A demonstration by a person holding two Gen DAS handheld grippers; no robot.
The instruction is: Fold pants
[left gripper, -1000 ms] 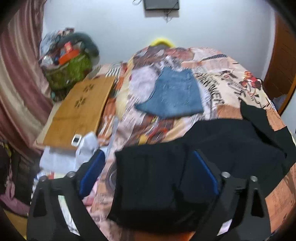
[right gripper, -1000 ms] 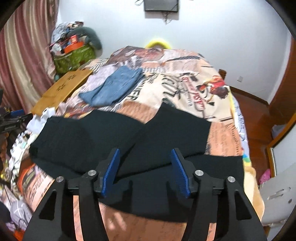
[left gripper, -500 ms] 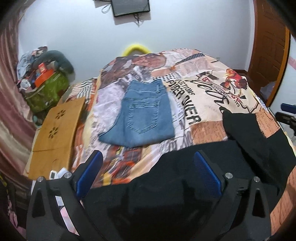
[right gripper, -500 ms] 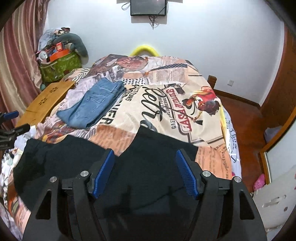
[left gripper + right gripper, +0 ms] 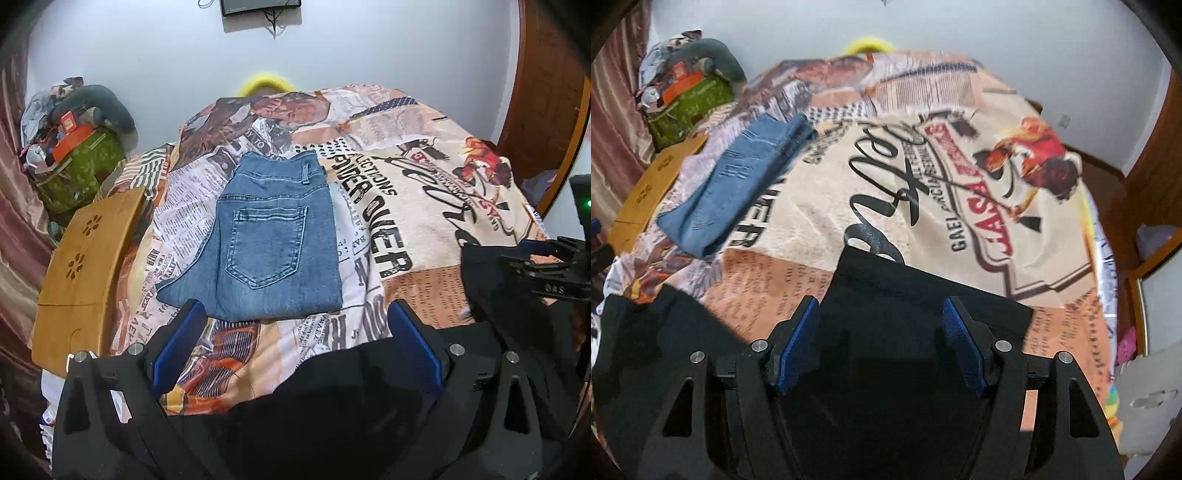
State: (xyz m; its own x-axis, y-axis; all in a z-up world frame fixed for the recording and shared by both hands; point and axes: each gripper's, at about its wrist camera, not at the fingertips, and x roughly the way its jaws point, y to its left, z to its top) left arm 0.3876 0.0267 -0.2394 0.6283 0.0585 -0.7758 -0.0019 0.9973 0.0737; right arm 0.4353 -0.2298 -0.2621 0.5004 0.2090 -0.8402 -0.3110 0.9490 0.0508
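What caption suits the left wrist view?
Open left gripper over black pants, folded jeans beyond on the bed.

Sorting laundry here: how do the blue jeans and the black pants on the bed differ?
The jeans are faded blue denim; the black pants are plain and dark. The jeans are folded into a compact block; the black pants lie spread out, legs apart. The jeans sit farther up the bed; the black pants lie at the near edge, under both grippers. Both rest flat on the printed bedspread.
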